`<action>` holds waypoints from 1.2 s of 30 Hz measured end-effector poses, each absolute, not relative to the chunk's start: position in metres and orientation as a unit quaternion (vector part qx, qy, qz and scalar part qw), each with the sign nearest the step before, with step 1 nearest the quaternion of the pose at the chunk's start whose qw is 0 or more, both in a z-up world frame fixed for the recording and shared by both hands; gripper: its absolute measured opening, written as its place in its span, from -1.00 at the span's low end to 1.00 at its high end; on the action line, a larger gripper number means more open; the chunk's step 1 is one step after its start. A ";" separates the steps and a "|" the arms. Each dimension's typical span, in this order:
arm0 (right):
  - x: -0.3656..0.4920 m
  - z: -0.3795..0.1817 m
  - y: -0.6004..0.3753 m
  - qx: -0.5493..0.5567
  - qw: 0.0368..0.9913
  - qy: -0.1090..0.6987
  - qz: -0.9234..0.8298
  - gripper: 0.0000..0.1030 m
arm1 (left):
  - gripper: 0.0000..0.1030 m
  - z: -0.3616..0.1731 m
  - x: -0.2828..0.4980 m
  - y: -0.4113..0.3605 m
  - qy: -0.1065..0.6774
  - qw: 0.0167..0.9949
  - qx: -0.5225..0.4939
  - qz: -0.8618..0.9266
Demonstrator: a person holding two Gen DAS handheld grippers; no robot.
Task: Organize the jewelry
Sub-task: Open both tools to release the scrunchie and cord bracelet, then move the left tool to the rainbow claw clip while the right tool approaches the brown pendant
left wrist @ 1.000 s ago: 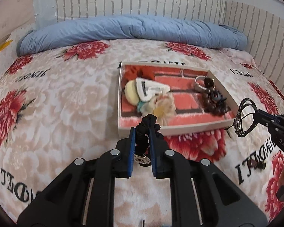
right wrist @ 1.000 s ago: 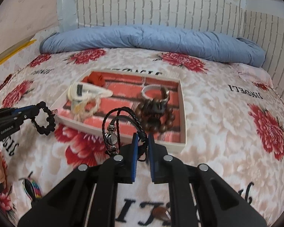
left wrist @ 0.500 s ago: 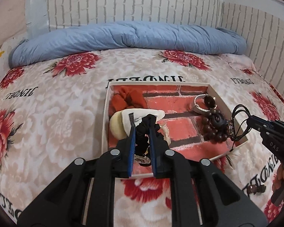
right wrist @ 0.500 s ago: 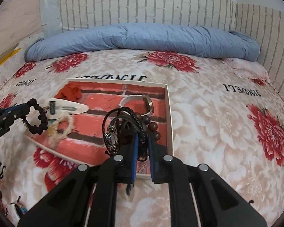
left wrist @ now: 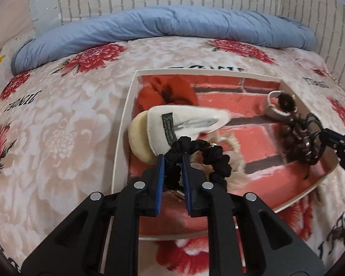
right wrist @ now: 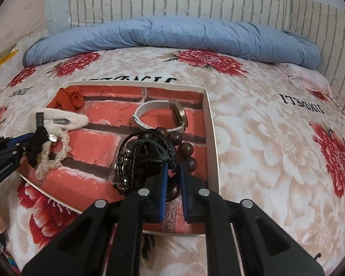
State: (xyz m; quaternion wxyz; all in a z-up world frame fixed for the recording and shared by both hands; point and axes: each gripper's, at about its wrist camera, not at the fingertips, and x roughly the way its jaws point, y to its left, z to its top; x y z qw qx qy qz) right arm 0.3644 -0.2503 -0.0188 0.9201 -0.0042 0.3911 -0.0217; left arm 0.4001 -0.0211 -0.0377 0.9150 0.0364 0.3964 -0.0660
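Left gripper (left wrist: pixel 173 158): clamped on black scrunchie (left wrist: pixel 204 154), lower centre, over tray (left wrist: pixel 123 135).
Right gripper (right wrist: pixel 172 166): clamped on black braided bracelet (right wrist: pixel 126 161), frame centre.

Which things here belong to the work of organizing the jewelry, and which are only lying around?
Part of the job:
- tray
- black scrunchie in the left gripper
- black braided bracelet in the right gripper
- wooden bead bracelet, white watch, cream scrunchie, white hair clip, orange scrunchie, all in the tray

Just lying about:
- blue duvet
- floral blanket
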 end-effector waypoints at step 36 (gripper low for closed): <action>0.322 -0.004 -0.279 0.034 0.927 0.372 -0.024 0.57 | 0.86 -0.011 0.348 -0.018 0.373 0.925 0.054 -0.034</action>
